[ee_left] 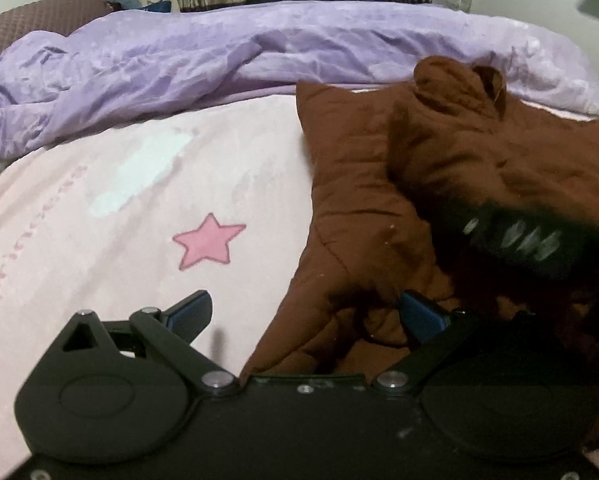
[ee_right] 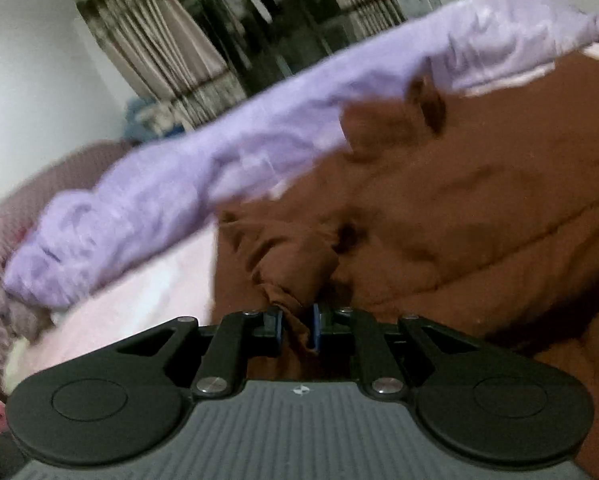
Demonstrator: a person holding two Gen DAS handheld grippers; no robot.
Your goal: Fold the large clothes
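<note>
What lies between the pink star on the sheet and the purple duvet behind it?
Only bare pale pink bedsheet with faint printing lies between the pink star and the purple duvet; the left wrist view shows it. The brown jacket lies off to the side.

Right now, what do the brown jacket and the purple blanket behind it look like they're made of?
Brown jacket: looks like matte woven fabric with padding, judging by stitched quilt lines and puffy folds; the fiber can't be told. Purple blanket: seems a thin, smooth fabric with slight sheen, shown by fine crinkles and pale highlights.
</note>
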